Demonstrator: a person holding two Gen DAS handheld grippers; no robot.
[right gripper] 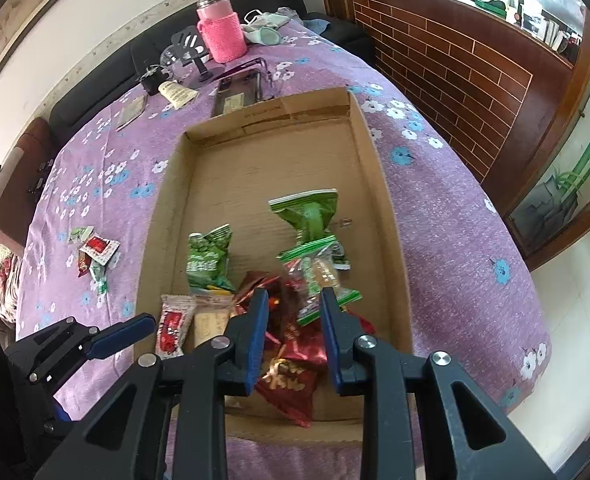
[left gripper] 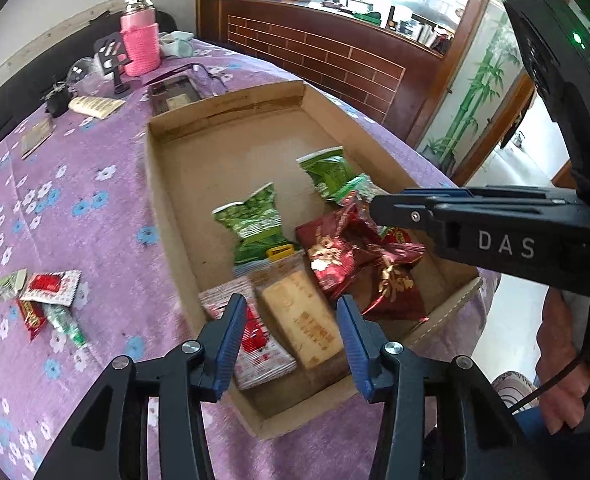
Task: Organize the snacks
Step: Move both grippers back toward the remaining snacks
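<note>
Hanging over the cardboard tray (left gripper: 167, 216), released left gripper (left gripper: 291, 312) jaws flank the biscuit packet (left gripper: 307, 320); right gripper (right gripper: 295, 300) unclear.

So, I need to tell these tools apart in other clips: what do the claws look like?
Both the left claw and the right claw are black plastic frames with silver pivot bolts and ribbed blue pads. In the left view, the right one reads "DAS" in white, with a green light and a black cable.

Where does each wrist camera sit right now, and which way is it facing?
Left wrist: behind the left tool, angled down at the cardboard tray; right tool and a hand enter from the right.
Right wrist: behind the right tool, angled down over the same tray's red packets; left tool at lower left.
Shared: tray, green packets, pink bottle, loose snacks on the purple cloth.
</note>
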